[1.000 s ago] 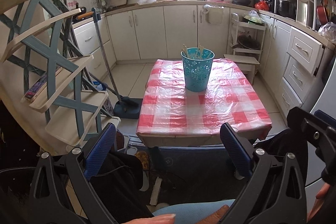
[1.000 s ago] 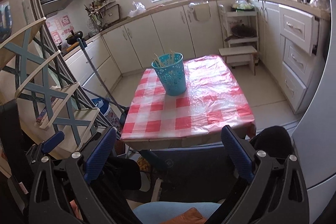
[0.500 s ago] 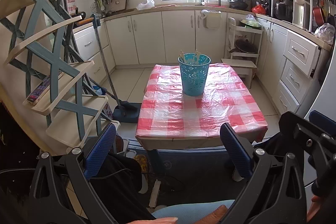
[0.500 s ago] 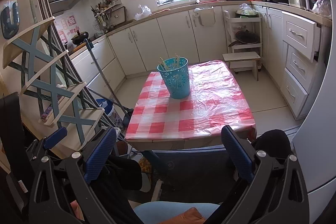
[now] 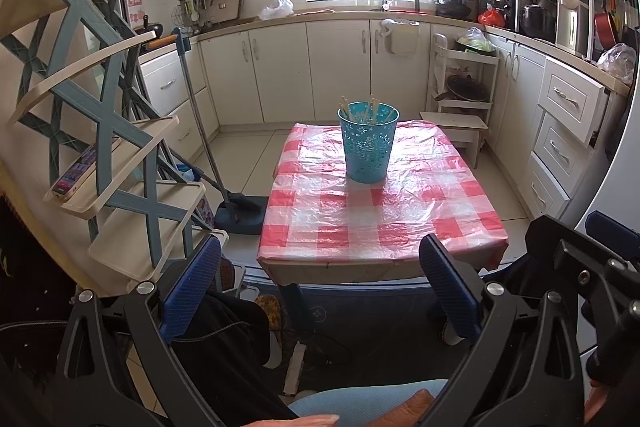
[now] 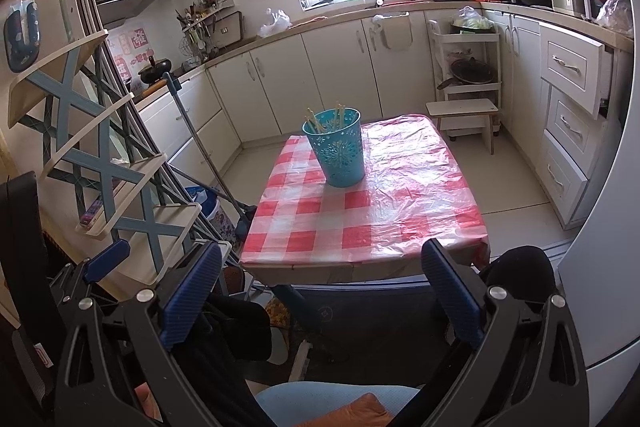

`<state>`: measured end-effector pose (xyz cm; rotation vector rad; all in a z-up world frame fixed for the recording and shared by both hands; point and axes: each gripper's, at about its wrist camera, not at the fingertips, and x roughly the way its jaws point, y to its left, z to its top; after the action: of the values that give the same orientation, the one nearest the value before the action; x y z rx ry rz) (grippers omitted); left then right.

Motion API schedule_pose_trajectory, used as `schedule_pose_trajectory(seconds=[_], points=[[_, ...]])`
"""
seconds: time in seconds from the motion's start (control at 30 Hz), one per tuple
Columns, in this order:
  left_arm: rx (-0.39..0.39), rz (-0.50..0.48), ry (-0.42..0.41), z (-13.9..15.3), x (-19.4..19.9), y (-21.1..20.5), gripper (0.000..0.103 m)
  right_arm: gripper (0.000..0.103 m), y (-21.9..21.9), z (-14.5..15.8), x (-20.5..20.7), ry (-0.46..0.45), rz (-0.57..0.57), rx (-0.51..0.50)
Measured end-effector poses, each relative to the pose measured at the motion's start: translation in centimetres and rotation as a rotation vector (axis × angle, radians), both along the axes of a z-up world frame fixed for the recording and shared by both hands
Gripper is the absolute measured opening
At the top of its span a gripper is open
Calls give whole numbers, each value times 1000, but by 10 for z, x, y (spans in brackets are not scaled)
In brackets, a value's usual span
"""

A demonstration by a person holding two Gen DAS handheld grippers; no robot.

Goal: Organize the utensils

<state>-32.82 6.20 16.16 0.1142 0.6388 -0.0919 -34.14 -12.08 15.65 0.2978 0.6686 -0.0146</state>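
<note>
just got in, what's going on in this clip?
A seated person holds a two-finger gripper in each hand, both pulled back short of the table. The left gripper and right gripper are open and hold nothing. On the table, covered in a red-checked cloth, stands one teal perforated bucket with light-colored sticks, probably chopsticks, upright inside. No other utensils show on the table, and nothing is being handled.
</note>
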Motion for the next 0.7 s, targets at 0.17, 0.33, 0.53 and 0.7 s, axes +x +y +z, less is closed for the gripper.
schedule_pose_trajectory(seconds=[0.17, 0.33, 0.53, 0.7], points=[[1, -1, 2, 0, -1, -1, 95, 96, 0, -2, -1, 7, 7, 4], [0, -2, 5, -2, -2, -1, 95, 96, 1, -3, 0, 14, 12, 6], [0, -2, 7, -3, -3, -1, 95, 96, 0, -4, 0, 20, 18, 8], [0, -3, 7, -3, -3, -1, 95, 96, -1, -4, 0, 22, 20, 11]])
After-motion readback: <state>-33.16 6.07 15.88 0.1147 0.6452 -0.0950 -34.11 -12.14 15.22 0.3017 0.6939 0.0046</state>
